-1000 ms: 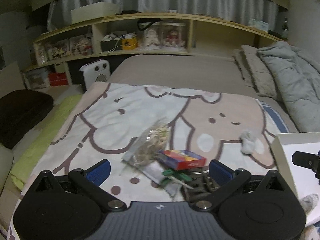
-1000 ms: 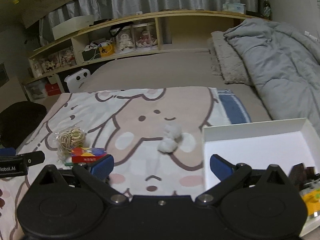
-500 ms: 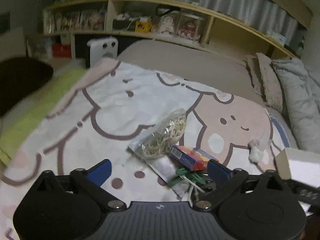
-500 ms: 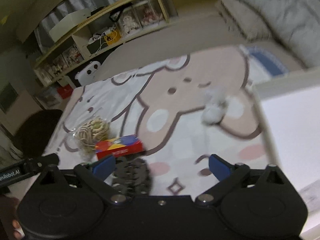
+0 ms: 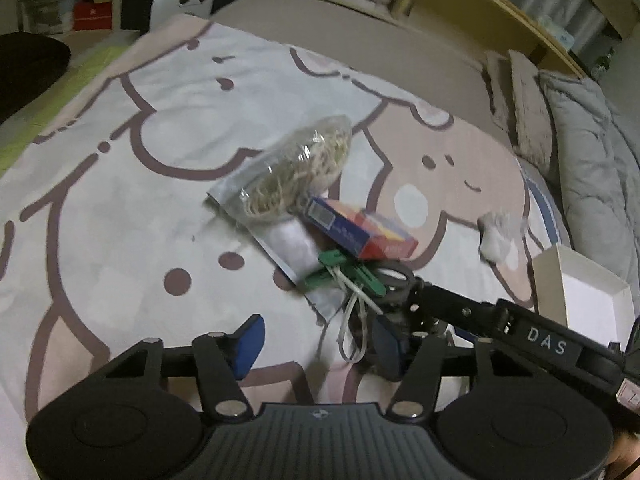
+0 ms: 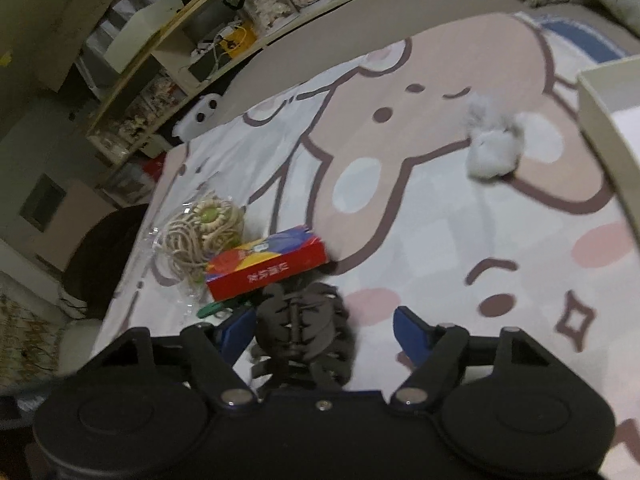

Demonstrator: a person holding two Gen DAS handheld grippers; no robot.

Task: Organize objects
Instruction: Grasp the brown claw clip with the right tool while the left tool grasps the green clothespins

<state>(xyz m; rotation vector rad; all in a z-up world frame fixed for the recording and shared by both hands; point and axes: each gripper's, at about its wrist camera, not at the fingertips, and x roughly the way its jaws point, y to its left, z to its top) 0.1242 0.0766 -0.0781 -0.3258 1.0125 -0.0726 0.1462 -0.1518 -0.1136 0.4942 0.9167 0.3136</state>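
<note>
Your left gripper (image 5: 316, 346) tilts steeply down over blanket (image 5: 120, 208), jaws half open, just been closing, nothing gripped; white loop of green clips (image 5: 344, 276) lies by right pad.

Your right gripper (image 6: 324, 330) also pitched down, rolled, jaws just been closing around dark hair claw (image 6: 304, 320); left pad touching, right pad apart.

Red box (image 6: 266, 268) at 12 o'clock of claw, touching. Bag of bands (image 5: 296, 172) at 11. Cotton (image 6: 494, 148) at 2, white tray (image 6: 600, 112) edge beyond. Blanket clear at 3 o'clock.
</note>
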